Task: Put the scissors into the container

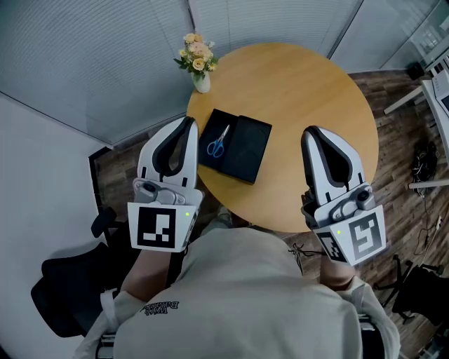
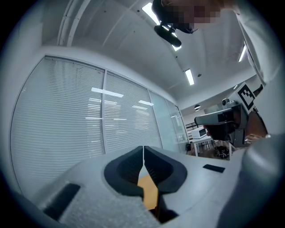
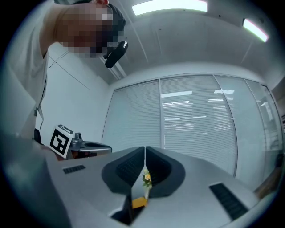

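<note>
Round wooden table (image 1: pixel 330 84), grey window blinds (image 1: pixel 91 63), dark plank floor (image 1: pixel 396 151), ceiling strip lights (image 3: pixel 169 6)

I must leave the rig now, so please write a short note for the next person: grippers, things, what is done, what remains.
Left gripper: shut, empty, held near the table edge.
Right gripper: shut, empty, likewise.
Scissors: lying on the left half of the black container, mid-table.
Done: apparently the placing, though I cannot tell if that half is a compartment or a lid.
Left: check this; if it is a lid, move them over.
</note>
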`<state>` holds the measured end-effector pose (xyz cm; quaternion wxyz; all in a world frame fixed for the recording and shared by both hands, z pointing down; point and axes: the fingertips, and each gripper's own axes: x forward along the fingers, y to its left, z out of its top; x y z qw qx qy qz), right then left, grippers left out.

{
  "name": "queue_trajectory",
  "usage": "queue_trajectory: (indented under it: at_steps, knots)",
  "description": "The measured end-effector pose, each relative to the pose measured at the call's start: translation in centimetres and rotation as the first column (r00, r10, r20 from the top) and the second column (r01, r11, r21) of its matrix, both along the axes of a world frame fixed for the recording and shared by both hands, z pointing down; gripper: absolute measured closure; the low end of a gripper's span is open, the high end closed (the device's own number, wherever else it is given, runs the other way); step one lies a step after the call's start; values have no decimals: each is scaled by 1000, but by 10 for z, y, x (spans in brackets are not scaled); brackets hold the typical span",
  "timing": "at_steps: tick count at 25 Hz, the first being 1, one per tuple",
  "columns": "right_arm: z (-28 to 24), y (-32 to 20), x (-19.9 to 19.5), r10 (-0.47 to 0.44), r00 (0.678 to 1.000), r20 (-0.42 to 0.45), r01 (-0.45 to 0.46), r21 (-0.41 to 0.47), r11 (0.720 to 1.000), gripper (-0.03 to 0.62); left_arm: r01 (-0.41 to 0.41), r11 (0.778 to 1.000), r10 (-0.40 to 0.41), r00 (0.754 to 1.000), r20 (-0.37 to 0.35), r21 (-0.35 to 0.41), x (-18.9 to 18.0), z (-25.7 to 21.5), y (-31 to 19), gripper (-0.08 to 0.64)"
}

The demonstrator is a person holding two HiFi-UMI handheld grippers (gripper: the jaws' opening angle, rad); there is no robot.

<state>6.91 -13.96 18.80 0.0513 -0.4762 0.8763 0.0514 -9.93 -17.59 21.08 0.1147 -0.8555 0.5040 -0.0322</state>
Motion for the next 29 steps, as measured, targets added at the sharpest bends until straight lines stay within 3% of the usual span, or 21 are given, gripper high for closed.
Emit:
queue_trajectory:
  at_steps: [4, 9, 17, 23, 29]
  knots:
    - [17, 0, -4, -28, 999, -22, 27, -44, 999, 560, 21, 998, -21, 1000, -5, -63, -2, 20, 0, 532]
    - [21, 1, -9, -94, 995, 25, 96, -93, 991, 561, 10, 997, -10, 1000, 3, -82, 1, 25, 2, 531]
    - [29, 5, 2, -49, 999, -22, 47, -104, 993, 561, 20, 996, -21, 1000, -12, -82, 1, 27, 4, 531]
    - [23, 3, 3, -65, 996, 59, 71, -107, 992, 561, -2, 995, 1, 1000, -14, -100, 6, 28, 1, 531]
    - [26, -2, 5, -48, 999, -1, 48, -102, 994, 561, -6, 995, 5, 1000, -13, -96, 8, 28, -3, 531]
